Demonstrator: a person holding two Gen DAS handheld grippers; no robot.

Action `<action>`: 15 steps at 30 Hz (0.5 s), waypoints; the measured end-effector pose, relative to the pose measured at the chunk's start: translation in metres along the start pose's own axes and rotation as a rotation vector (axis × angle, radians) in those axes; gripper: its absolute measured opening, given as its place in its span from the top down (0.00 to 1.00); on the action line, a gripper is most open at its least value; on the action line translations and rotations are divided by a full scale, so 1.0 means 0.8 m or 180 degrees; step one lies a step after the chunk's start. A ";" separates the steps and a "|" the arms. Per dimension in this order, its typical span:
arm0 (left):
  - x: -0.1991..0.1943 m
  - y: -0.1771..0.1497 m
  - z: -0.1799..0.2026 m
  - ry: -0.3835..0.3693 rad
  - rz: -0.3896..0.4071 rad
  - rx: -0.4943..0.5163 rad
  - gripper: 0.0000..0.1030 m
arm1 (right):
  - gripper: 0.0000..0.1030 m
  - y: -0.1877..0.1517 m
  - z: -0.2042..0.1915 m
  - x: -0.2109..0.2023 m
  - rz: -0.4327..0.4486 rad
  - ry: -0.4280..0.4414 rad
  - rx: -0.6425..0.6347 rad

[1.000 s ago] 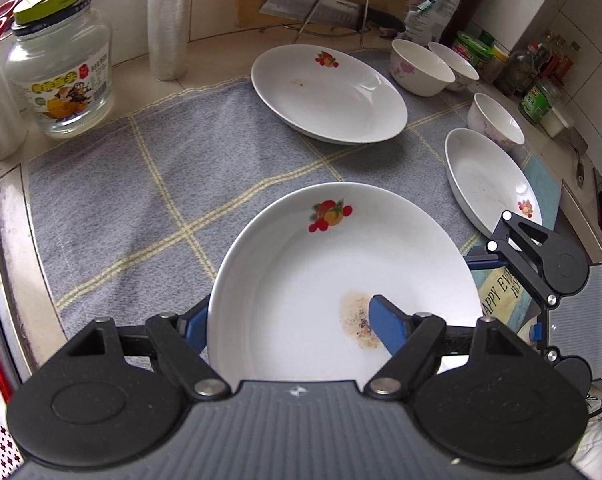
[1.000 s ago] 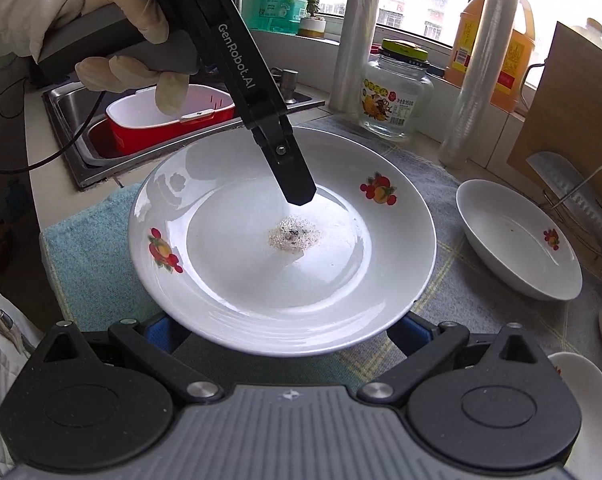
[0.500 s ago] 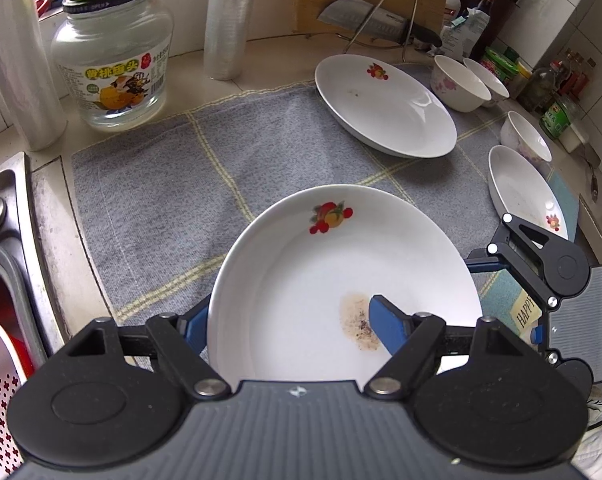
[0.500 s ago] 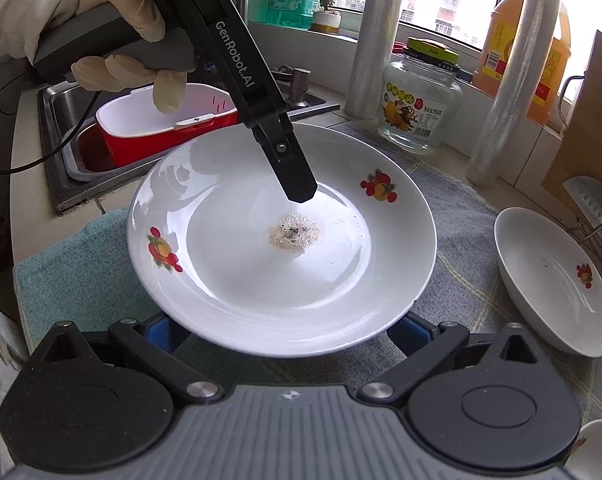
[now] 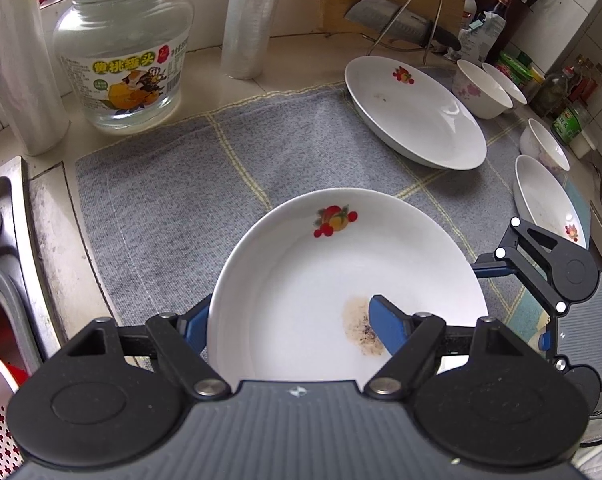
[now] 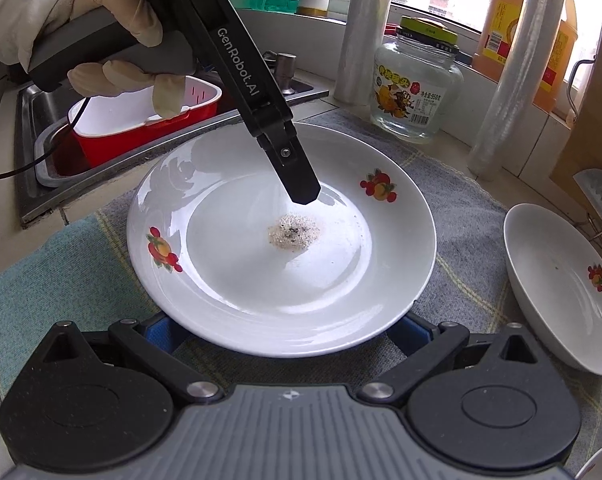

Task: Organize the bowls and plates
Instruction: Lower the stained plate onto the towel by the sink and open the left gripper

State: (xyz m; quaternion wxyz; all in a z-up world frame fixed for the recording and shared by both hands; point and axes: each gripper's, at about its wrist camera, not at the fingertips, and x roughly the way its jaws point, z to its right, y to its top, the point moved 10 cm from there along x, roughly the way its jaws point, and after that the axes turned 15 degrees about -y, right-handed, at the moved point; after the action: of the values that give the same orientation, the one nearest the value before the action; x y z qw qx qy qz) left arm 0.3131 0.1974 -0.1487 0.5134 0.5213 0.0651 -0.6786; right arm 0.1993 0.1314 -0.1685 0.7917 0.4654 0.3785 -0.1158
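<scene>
A white plate [image 5: 325, 280] with fruit decals and a brown stain at its centre [image 6: 293, 232] hangs over the grey cloth [image 5: 173, 192]. My left gripper [image 5: 289, 316] is shut on its rim, one finger [image 6: 297, 180] pressing inside the dish while the other is hidden beneath. A gloved hand [image 6: 113, 32] holds that gripper. My right gripper [image 6: 287, 330] has its jaws spread wide, and its fingertips are hidden below the plate's near edge. Seen from the left wrist, it [image 5: 541, 268] reaches under the plate's right side.
Two more decal plates [image 5: 413, 116] [image 5: 549, 200] and several small bowls [image 5: 481, 88] lie on the cloth to the right. A glass jar [image 5: 125, 52], film rolls [image 5: 253, 16] and a knife rack [image 5: 401, 28] line the back. The sink with a red basket [image 6: 141, 120] is at the left.
Both grippers have carried the plate leftward toward the sink. The jar and sink edge have come closer into view, and the other plates have slid off to the right. The grip is unchanged.
</scene>
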 end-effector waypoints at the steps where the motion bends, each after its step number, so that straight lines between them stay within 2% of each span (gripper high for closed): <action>1: 0.001 0.000 -0.001 -0.0003 -0.0001 -0.0010 0.24 | 0.00 0.000 0.000 0.000 -0.0008 -0.0001 0.0005; 7: 0.005 -0.002 -0.008 -0.0003 0.0024 -0.0022 0.23 | 0.00 0.000 0.001 0.004 -0.0014 0.0000 0.0018; 9: 0.004 -0.002 -0.007 -0.0007 0.0100 0.0012 0.19 | 0.00 0.001 0.000 0.004 -0.0016 -0.0014 0.0007; 11: 0.000 -0.002 -0.007 0.0058 0.0158 0.0044 0.14 | 0.00 0.001 0.000 0.003 -0.0030 -0.0027 0.0004; 15: -0.013 -0.003 -0.005 0.0203 0.0261 0.0154 0.11 | 0.00 0.000 0.006 -0.004 -0.0085 -0.0099 0.0042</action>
State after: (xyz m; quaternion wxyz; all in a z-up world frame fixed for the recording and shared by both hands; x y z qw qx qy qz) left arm 0.3135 0.2077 -0.1436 0.5257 0.5572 0.0436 -0.6413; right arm 0.1996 0.1266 -0.1653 0.7928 0.4636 0.3716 -0.1360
